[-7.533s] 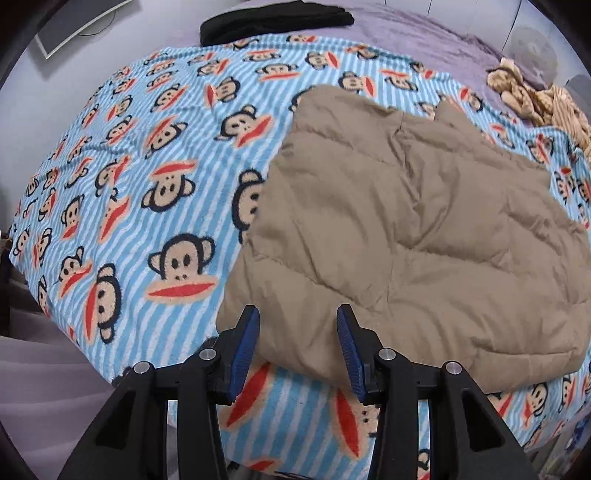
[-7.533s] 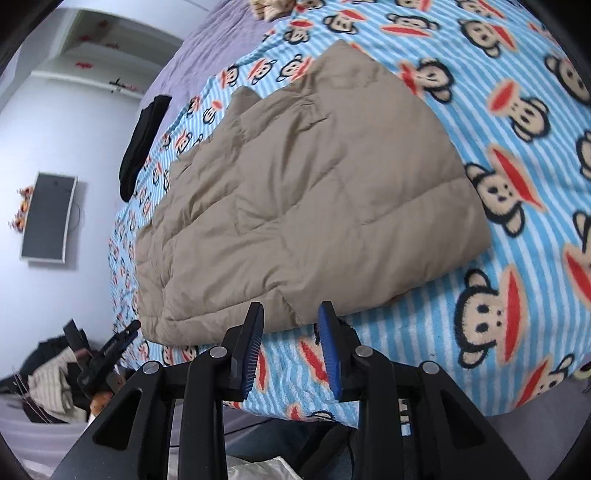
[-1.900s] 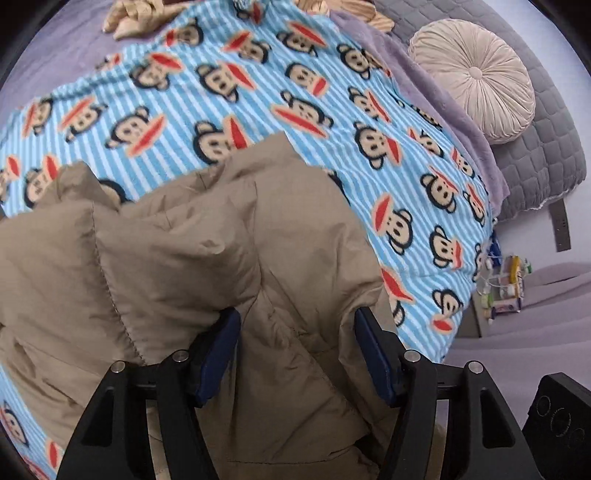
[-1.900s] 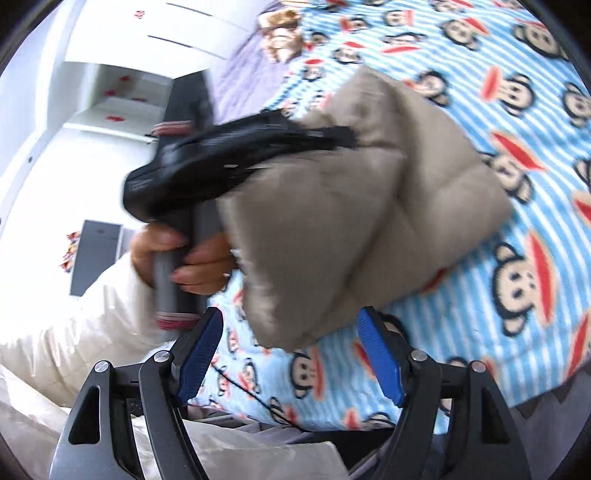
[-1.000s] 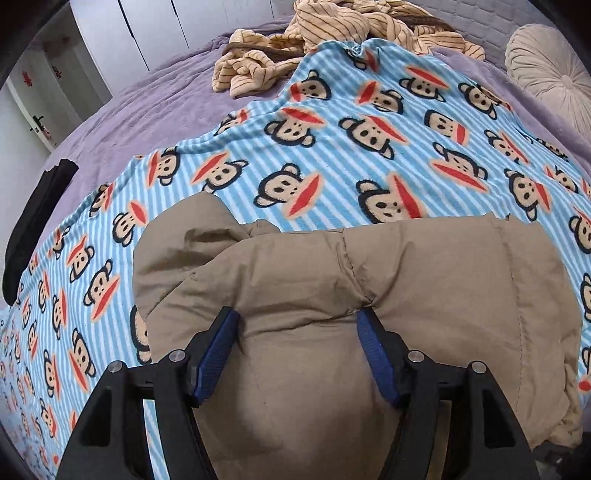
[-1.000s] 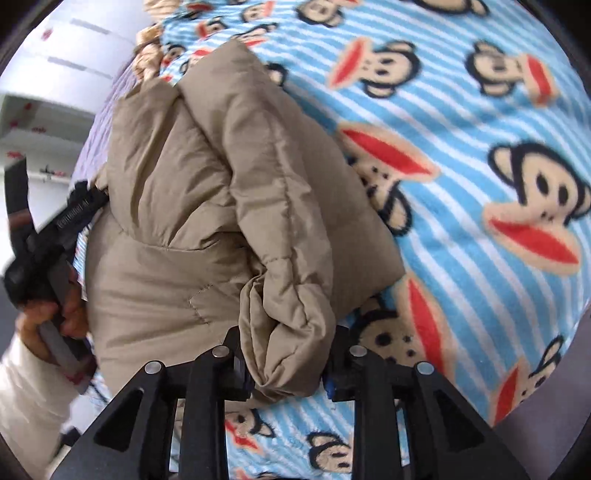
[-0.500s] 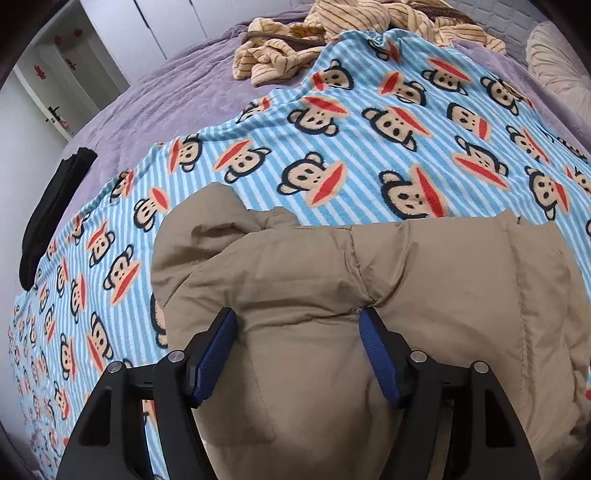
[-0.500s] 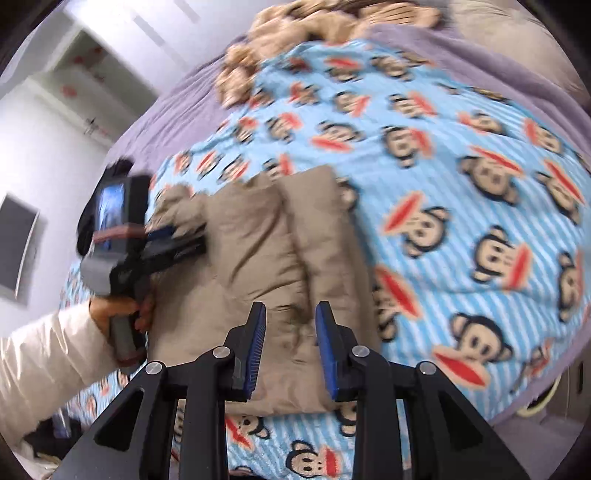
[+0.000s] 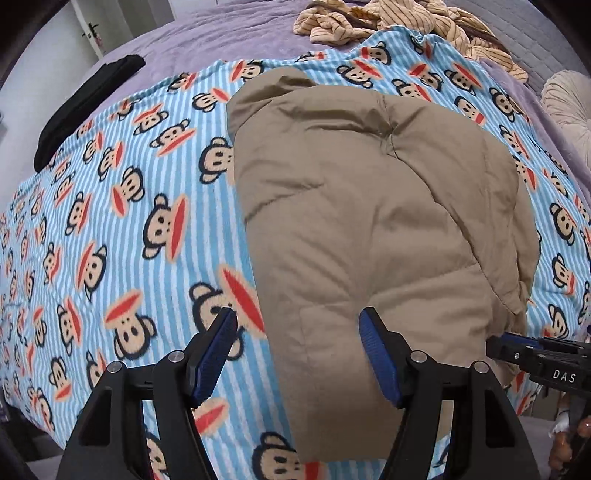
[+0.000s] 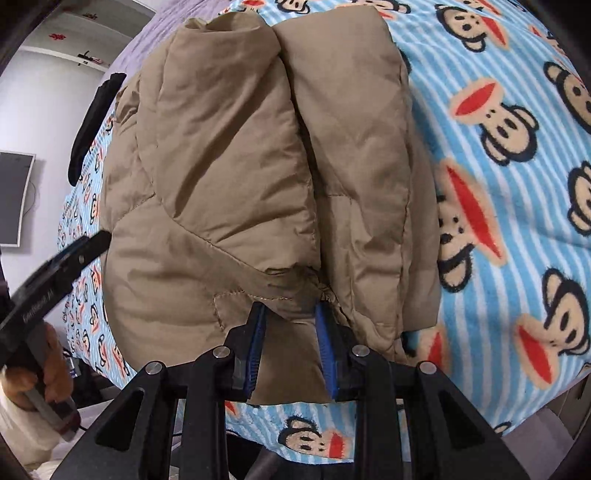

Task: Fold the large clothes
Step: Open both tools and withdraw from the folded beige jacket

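A tan puffy jacket (image 9: pixel 369 221) lies folded into a thick bundle on the monkey-print blanket (image 9: pixel 129 221). My left gripper (image 9: pixel 299 332) is open wide above the jacket's near left edge, one pad over the blanket and one over the jacket, gripping nothing. In the right wrist view the jacket (image 10: pixel 240 166) shows two folded layers side by side. My right gripper (image 10: pixel 291 325) hovers at its near end with the jaws narrowly apart and no fold pinched between them. The left gripper (image 10: pixel 74 254) and the hand holding it appear at the left there. The right gripper (image 9: pixel 535 358) shows at the left wrist view's right edge.
A black garment (image 9: pixel 85 107) lies at the blanket's far left on the purple bedspread (image 9: pixel 221 37). A striped beige garment (image 9: pixel 399 22) is heaped at the far end, with a round cushion (image 9: pixel 569 103) beside it. A screen (image 10: pixel 14 199) hangs on the wall. The bed's near edge runs just below both grippers.
My left gripper slid left off the jacket's middle and rolled, so the jacket now sits to its right. My right gripper dropped from high above to just over the jacket's near end.
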### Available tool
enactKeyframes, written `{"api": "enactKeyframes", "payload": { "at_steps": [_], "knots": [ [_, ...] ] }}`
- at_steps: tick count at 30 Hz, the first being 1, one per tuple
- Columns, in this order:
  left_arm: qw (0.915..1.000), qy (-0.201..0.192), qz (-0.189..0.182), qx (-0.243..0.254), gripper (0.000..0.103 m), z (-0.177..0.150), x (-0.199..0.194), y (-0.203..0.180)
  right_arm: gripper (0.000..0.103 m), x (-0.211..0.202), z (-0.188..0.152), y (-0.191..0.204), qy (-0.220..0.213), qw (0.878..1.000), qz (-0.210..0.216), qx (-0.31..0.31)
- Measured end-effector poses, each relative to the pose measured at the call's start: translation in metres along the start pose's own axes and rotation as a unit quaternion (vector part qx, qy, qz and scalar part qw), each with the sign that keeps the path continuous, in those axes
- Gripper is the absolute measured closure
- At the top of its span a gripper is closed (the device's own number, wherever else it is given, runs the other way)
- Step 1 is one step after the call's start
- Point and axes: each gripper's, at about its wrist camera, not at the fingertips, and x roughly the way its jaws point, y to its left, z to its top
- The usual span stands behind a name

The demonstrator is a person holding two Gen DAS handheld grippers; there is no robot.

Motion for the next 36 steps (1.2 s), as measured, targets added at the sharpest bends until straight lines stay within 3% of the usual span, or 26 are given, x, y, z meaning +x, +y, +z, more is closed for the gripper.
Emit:
{"api": "enactKeyframes", "payload": {
  "at_steps": [6,9,10,11,12,18,23,28,36],
  "knots": [
    [0.9998,0.005,-0.012,0.016,0.033,-0.005,-0.008,0.002,0.071,-0.009,0.003,0.001,-0.001,1.000,0.001,0.014],
    [0.9993,0.018,-0.030,0.012,0.031,-0.008,-0.006,0.009,0.064,-0.011,0.003,0.005,-0.011,1.000,0.007,0.028],
    [0.9993,0.021,-0.032,0.005,0.024,-0.011,-0.006,0.012,0.061,-0.012,0.003,0.006,-0.015,0.999,0.005,0.030],
    [0.9994,0.021,-0.028,-0.002,0.011,-0.014,-0.006,0.016,0.058,-0.014,0.002,0.008,-0.018,0.999,0.001,0.028],
    [0.9994,0.018,-0.028,-0.007,0.008,-0.017,-0.008,0.019,0.057,-0.016,-0.001,0.014,-0.020,0.999,-0.005,0.025],
    [0.9991,0.018,-0.037,-0.006,0.008,-0.032,-0.016,0.035,0.053,-0.018,-0.012,0.038,-0.034,0.999,-0.024,0.013],
    [0.9988,0.015,-0.047,0.001,0.008,-0.040,-0.017,0.047,0.042,-0.021,-0.024,0.054,-0.052,0.998,-0.032,0.007],
    [0.9986,0.012,-0.051,0.008,0.008,-0.046,-0.022,0.057,0.038,-0.023,-0.036,0.063,-0.069,0.997,-0.038,0.016],
    [0.9982,0.011,-0.058,-0.003,0.008,-0.037,-0.022,0.063,0.029,-0.048,-0.033,0.067,-0.097,0.994,-0.044,0.016]
  ]
}}
